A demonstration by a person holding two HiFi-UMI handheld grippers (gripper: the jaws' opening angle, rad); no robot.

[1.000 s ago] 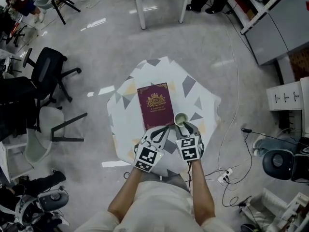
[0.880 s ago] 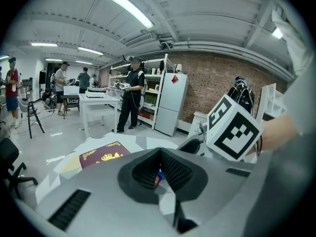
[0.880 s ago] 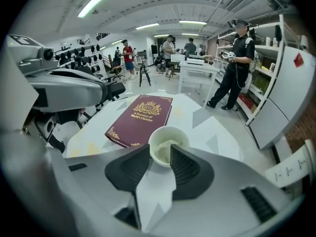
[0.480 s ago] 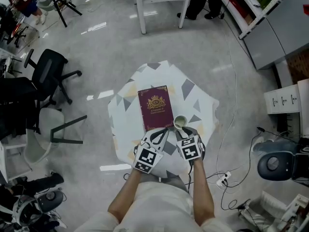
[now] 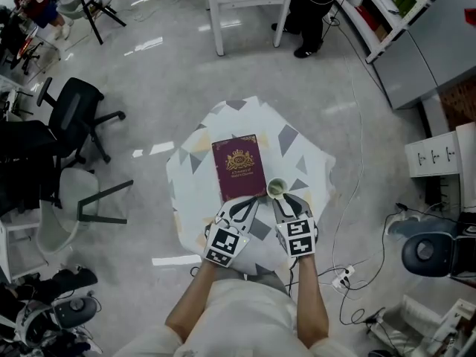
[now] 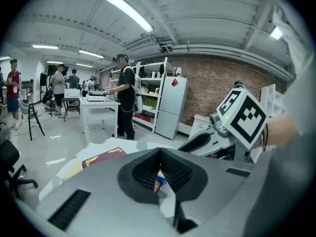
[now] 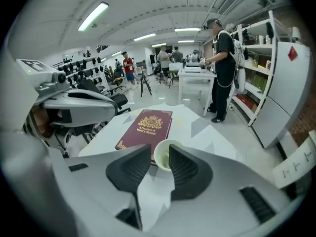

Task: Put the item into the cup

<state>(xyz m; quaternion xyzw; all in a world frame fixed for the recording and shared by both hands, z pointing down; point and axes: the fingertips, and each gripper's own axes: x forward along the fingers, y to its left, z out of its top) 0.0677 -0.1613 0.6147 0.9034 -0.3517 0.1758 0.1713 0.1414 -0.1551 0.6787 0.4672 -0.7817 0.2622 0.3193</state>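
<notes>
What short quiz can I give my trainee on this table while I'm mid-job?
1. True or false: the book lies open.
2. The left hand-held gripper pinches: A cup, B book, C small item?
3. Fill in: between the right hand-held gripper's jaws stands the ___.
Key: 1 false, it is shut. 2 C. 3 cup; those jaws are closing, not yet pressing on it.

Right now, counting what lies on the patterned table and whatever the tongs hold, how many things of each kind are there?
Book: 1
Cup: 1
Small colourful item: 1
Total: 3
</notes>
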